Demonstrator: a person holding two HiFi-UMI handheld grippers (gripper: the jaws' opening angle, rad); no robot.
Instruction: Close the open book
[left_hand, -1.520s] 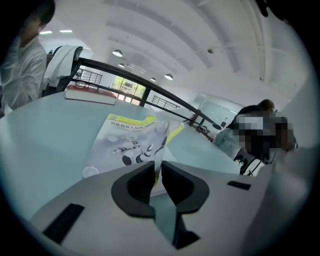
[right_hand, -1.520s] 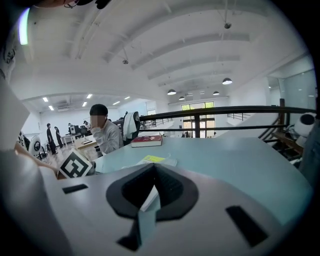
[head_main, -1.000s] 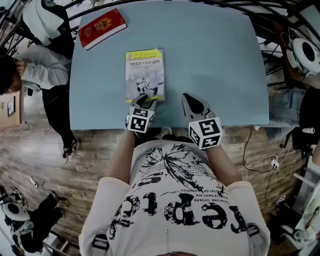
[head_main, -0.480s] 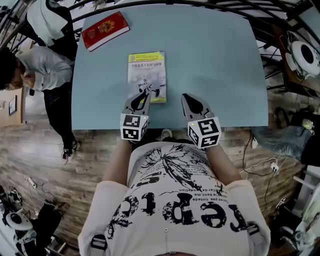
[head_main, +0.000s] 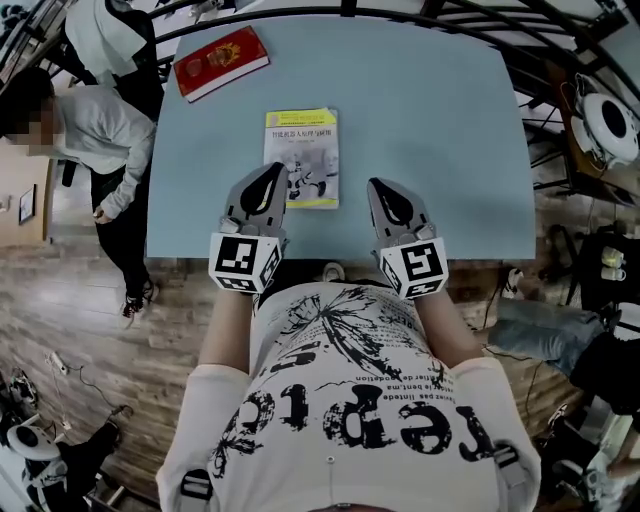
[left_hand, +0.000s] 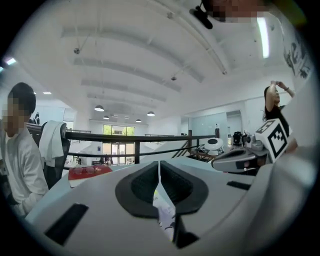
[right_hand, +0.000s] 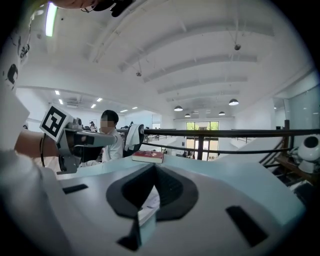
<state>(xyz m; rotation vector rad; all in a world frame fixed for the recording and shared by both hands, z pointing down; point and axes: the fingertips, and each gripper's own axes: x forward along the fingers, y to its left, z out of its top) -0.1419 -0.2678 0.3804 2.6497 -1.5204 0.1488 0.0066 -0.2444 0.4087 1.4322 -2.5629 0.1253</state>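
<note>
The book (head_main: 303, 155), with a yellow and white cover, lies closed and flat on the light blue table (head_main: 430, 120). My left gripper (head_main: 275, 170) hovers over the book's near left edge, raised off it. Its jaws have just been closing and are now shut with nothing between them. My right gripper (head_main: 378, 185) hangs just right of the book, shut and empty. In the left gripper view a strip of the book (left_hand: 165, 210) shows below the left gripper (left_hand: 159, 165). In the right gripper view the book (right_hand: 148, 202) shows below the right gripper (right_hand: 154, 170).
A red book (head_main: 220, 62) lies at the table's far left corner. A person in a grey top (head_main: 100, 130) stands beside the table's left edge. A black railing runs behind the table's far side.
My left gripper has lifted off the book's near edge, risen toward the camera and closed. The right gripper has risen slightly. The book lies still.
</note>
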